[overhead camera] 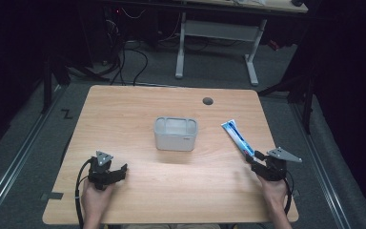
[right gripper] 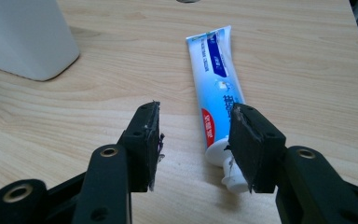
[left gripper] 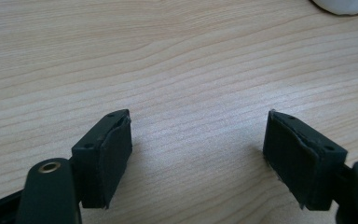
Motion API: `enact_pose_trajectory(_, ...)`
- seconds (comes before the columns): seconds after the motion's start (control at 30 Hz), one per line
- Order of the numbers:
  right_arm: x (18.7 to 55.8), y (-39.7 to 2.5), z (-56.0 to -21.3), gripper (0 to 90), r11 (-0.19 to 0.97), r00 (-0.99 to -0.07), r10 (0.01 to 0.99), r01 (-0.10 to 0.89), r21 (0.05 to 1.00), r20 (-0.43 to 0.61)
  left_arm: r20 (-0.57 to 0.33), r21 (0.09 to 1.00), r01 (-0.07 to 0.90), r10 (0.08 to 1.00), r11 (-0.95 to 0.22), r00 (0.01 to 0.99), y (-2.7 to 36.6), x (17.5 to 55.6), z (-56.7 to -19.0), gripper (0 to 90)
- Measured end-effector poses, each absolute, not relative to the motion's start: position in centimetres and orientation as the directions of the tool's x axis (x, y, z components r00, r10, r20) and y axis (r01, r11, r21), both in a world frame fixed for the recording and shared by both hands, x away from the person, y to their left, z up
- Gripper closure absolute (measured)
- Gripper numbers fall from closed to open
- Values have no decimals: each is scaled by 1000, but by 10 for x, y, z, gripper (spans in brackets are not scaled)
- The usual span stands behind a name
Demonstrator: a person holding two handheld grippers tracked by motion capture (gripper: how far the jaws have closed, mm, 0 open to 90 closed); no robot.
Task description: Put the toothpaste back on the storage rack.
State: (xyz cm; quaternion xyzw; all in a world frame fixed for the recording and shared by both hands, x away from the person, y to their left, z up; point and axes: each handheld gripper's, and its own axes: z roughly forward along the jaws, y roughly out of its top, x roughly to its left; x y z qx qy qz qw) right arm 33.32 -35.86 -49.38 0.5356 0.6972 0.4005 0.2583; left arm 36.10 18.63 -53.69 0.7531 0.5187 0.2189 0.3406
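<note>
A blue and white toothpaste tube [overhead camera: 238, 138] lies flat on the wooden table [overhead camera: 138, 109] at the right, its white cap toward me. My right gripper [overhead camera: 253, 160] stands open just short of the cap end. In the right gripper view the toothpaste tube [right gripper: 214, 88] runs away from the gripper [right gripper: 195, 140], and its cap sits low beside the right-hand jaw, not between the pads. A white plastic bin [overhead camera: 175, 133] stands at the table's middle. My left gripper [overhead camera: 119, 172] rests open at the near left, and the left gripper [left gripper: 198, 154] has bare wood between its jaws.
A round cable hole [overhead camera: 208, 101] sits near the table's far edge. The white bin [right gripper: 23, 37] shows at the upper left of the right gripper view. Beyond the table stand a desk frame [overhead camera: 252, 57] and cables on grey floor.
</note>
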Motion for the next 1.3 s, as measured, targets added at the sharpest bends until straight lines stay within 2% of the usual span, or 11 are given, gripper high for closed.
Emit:
enact_pose_trajectory(0.6,354,-360,-485,538,91,-300,950,529,844,86,-19,739,632,930,-234,367,186,361,-537,241)
enact_pose_trajectory(1.3,384,-350,-472,494,149,-330,942,563,813,55,-18,739,632,930,-236,368,186,361,-537,240)
